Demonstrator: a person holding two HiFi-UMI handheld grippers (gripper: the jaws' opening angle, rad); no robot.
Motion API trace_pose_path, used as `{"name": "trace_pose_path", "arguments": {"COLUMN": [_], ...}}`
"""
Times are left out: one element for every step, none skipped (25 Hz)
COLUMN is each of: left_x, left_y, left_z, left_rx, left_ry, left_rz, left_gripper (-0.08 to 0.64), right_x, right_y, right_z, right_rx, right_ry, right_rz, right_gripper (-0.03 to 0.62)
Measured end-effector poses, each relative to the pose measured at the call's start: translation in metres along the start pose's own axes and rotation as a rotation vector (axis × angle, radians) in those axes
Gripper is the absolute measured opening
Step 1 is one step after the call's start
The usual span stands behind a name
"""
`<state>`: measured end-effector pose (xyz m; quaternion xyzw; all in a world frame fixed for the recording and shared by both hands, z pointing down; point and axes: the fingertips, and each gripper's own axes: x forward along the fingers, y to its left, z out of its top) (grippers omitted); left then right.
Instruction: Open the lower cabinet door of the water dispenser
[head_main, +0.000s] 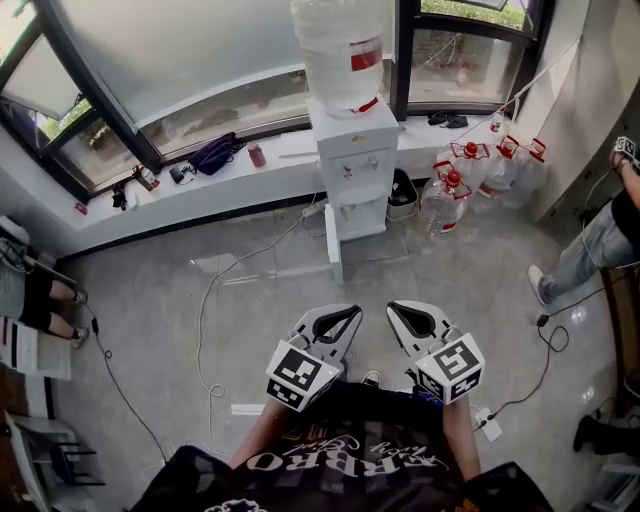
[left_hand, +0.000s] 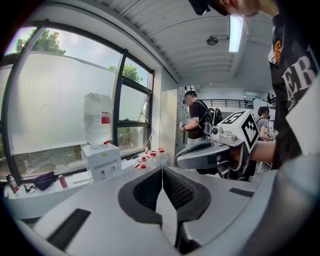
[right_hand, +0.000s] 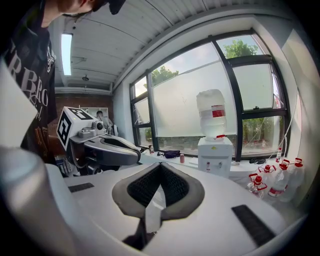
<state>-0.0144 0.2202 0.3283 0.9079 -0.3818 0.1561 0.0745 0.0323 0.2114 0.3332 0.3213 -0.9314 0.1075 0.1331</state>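
1. Left claw (head_main: 335, 318) and right claw (head_main: 408, 318) were both fully shut and empty, held close to the person's chest.
2. White box-shaped water dispenser (head_main: 357, 160) stood well apart, by the window. Its white lower cabinet door (head_main: 333, 255) looked already swung out.
3. If not fully open: part one claw, hook the door's free edge, pull along the hinge arc.

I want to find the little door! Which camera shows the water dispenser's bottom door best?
The head view: the lower door shows at the foot of the water dispenser, seemingly swung open. Both gripper views show only the dispenser's top; its lower half is hidden.
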Motion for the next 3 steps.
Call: {"name": "trace_pose_path", "arguments": {"left_x": [0.0005,0.0009,0.0014], "left_y": [0.0000,0.0001,0.0004], "left_z": [0.0005,0.0012,0.0019], "left_rx": [0.001,0.002,0.002], "left_ry": [-0.003,-0.005,-0.008], "left_rz": [0.002,0.005,0.008], "left_gripper": [0.020,0.020,0.020], "right_x": [-0.0004,-0.0008,-0.0010], "right_y": [-0.0013,-0.0029,-0.0044], "right_z": [0.0004,0.0009,0.0015], "right_rx": [-0.003,-0.006,-0.008], "right_ry": [0.000,-0.001,-0.001], "right_rz": [-0.001,-0.002,-0.002], "right_gripper": [0.011,0.011,0.012]}}
